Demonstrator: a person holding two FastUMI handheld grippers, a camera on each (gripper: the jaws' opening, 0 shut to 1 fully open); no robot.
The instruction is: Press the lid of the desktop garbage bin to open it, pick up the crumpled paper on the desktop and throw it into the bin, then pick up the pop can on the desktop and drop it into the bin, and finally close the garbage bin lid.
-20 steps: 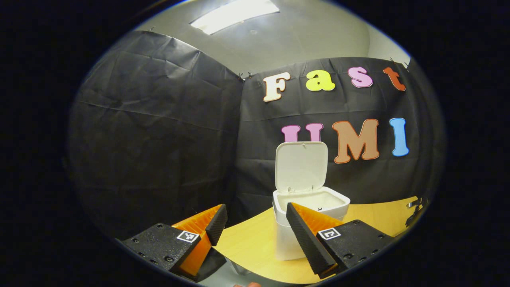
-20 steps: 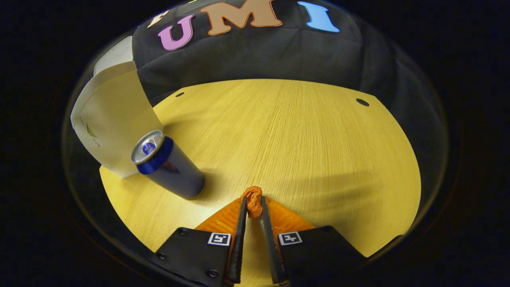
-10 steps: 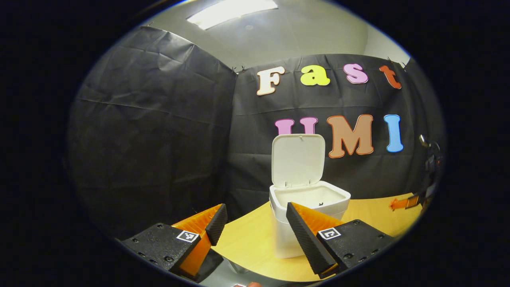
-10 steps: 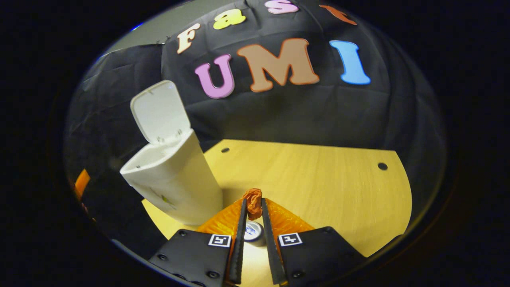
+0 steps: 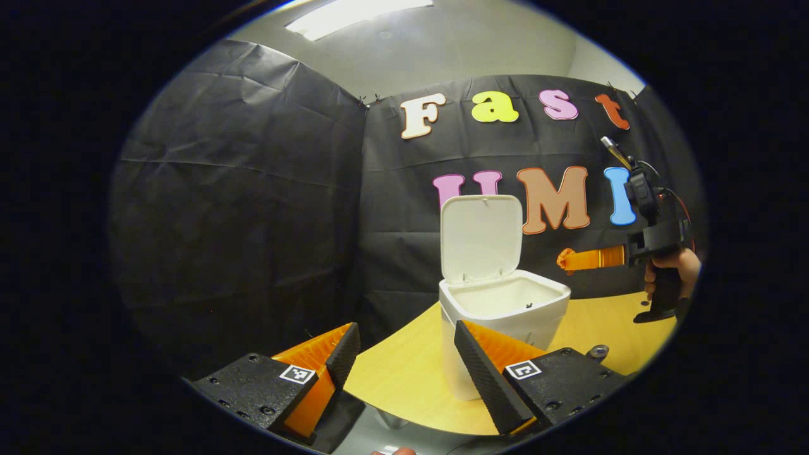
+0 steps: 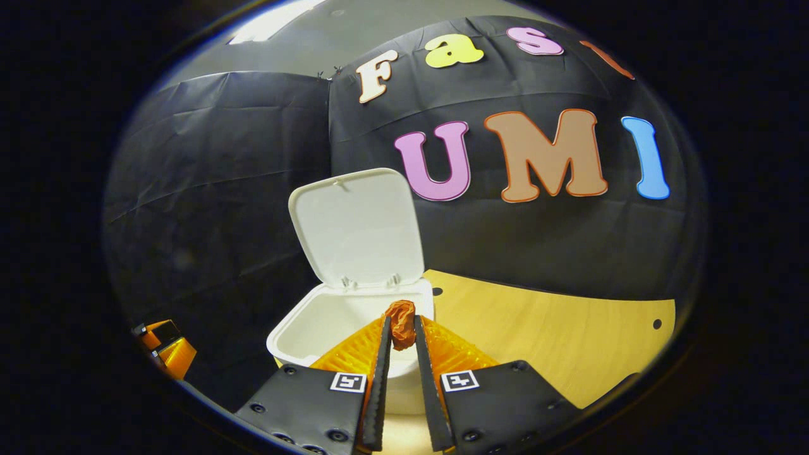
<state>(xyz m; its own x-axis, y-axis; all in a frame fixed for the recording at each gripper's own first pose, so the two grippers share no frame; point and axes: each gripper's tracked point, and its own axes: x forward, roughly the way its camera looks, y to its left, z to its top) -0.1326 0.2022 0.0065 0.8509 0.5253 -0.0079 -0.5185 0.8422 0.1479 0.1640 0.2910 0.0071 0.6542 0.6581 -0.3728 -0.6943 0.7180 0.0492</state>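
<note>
The white desktop bin (image 5: 502, 309) stands on the wooden table with its lid (image 5: 480, 237) swung upright. My left gripper (image 5: 404, 360) hangs open and holds nothing at the table's near edge, short of the bin. In the right gripper view, my right gripper (image 6: 399, 330) is shut on the orange crumpled paper (image 6: 401, 323), just above the bin's (image 6: 328, 325) near rim, facing the raised lid (image 6: 357, 227). The left gripper view shows that gripper (image 5: 578, 259) in the air to the right of the bin, with the paper (image 5: 562, 258) at its tip. The pop can's top (image 5: 597, 350) peeks out behind my left gripper's finger.
The yellow wooden table (image 6: 556, 335) stretches to the right of the bin, with small holes near its edge. A hand (image 5: 673, 268) holds the right gripper's handle. The left gripper (image 6: 165, 344) appears low at the left in the right gripper view. Black cloth walls close off the back.
My right gripper has risen from the table beside the can, carrying the paper, and swung over to the bin's rim. The left gripper has barely shifted.
</note>
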